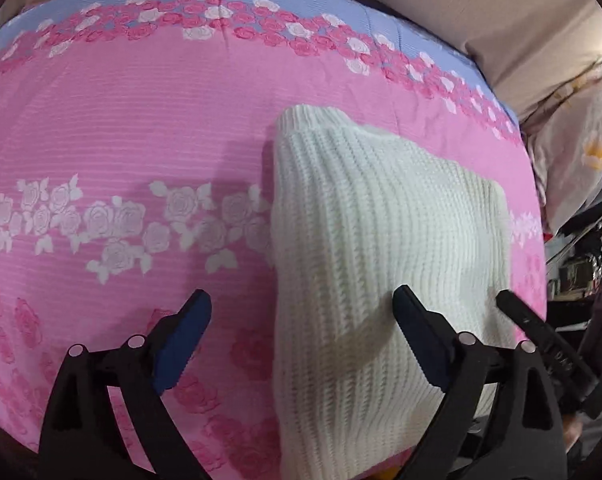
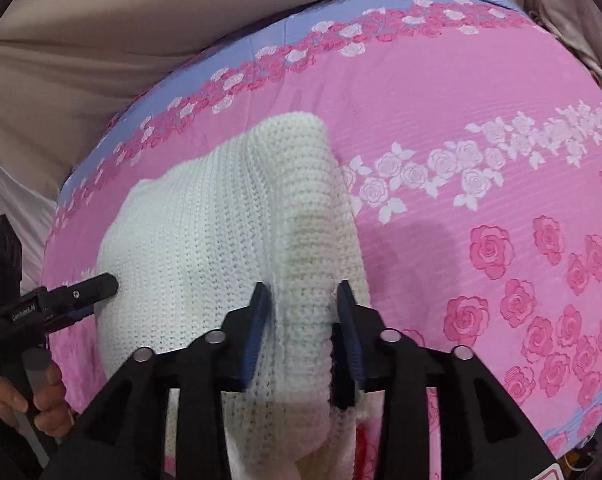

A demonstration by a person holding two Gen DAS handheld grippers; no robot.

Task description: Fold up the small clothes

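Bedspread first: pink quilted cotton (image 1: 141, 128) with white and deep-pink rose bands and a blue border, filling both views. On it lies the white chunky-knit sweater (image 1: 381, 220), already doubled into a thick oblong with one rounded fold edge running along its length, seen on the sweater's right side in the right wrist view.

Left gripper (image 1: 301, 312), black with blue pads, hangs spread wide; one finger stands over bare bedspread, the other over the knit, nothing pinched between them. It's let go, by the look of it.

Right gripper (image 2: 301, 304) straddles the folded edge of the sweater (image 2: 221, 220). The knit roll sits between its jaws, which stand partly apart; whether the pads still bite the wool I cannot tell, though a gap seems to show on each side.

My read: a fold has just been laid and both tools are releasing. Next move probably calls for re-gripping the near end with both grippers and carrying it over toward the far end, keeping the bulky layers square so they don't slump.
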